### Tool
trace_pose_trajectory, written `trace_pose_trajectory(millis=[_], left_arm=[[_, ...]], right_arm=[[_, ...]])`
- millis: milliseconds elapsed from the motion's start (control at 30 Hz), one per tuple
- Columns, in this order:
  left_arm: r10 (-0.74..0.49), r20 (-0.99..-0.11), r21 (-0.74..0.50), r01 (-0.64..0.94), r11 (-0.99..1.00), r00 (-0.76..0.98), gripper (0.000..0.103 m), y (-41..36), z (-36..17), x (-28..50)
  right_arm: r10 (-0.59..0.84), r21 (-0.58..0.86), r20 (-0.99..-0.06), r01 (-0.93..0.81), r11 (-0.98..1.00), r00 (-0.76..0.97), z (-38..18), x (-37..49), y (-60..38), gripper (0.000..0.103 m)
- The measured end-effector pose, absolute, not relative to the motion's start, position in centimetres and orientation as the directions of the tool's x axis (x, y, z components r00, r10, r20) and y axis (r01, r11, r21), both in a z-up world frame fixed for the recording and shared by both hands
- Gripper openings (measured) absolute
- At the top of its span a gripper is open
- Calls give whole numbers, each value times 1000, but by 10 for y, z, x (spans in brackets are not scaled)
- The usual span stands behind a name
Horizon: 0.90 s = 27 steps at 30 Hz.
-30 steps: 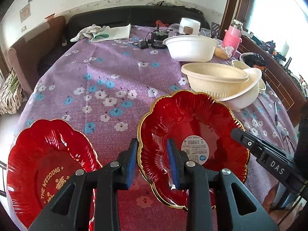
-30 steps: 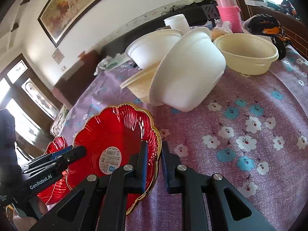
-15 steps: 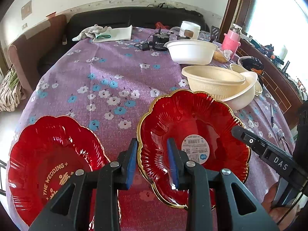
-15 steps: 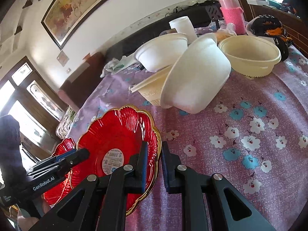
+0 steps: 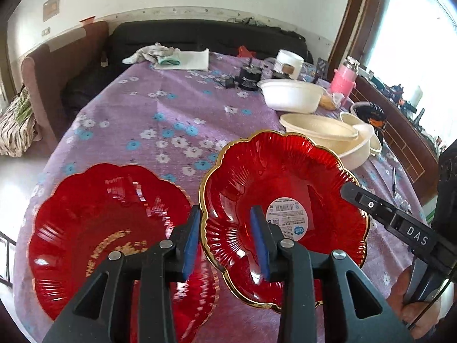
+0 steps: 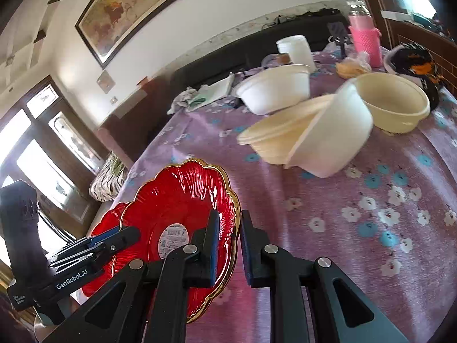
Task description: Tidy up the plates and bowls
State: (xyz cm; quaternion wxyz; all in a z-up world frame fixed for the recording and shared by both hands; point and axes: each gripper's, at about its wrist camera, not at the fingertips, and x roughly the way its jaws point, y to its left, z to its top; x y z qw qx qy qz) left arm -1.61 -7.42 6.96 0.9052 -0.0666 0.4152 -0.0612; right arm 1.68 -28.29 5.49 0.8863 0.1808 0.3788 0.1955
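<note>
Above the purple floral tablecloth, a gold-rimmed red plate is carried between both tools. The right gripper pinches the plate's rim, its jaws clenched on the near edge, and the plate is tilted. The left gripper straddles the opposite rim with its jaws apart; whether either pad touches cannot be told. Just beside it lies a second red plate with gold lettering, flat on the cloth. The glossy, ribbed plate looks like thin, stiff plastic: probably light, slick and prone to pivot from a one-edge pinch. The scalloped rim is the sensible hold. Nested cream bowls sit farther off.
</note>
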Motion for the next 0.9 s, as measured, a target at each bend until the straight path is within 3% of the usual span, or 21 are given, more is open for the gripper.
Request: trace_pose_trajectory(millis=[533, 900], left_arm=[[-76, -720, -206, -109, 972, 689, 33, 25, 77, -66], [-26, -759, -226, -225, 948, 651, 33, 81, 48, -81]], right_arm=[[572, 424, -613, -384, 820, 545, 66, 14, -178, 17], [583, 370, -665, -473, 800, 467, 49, 12, -110, 17]])
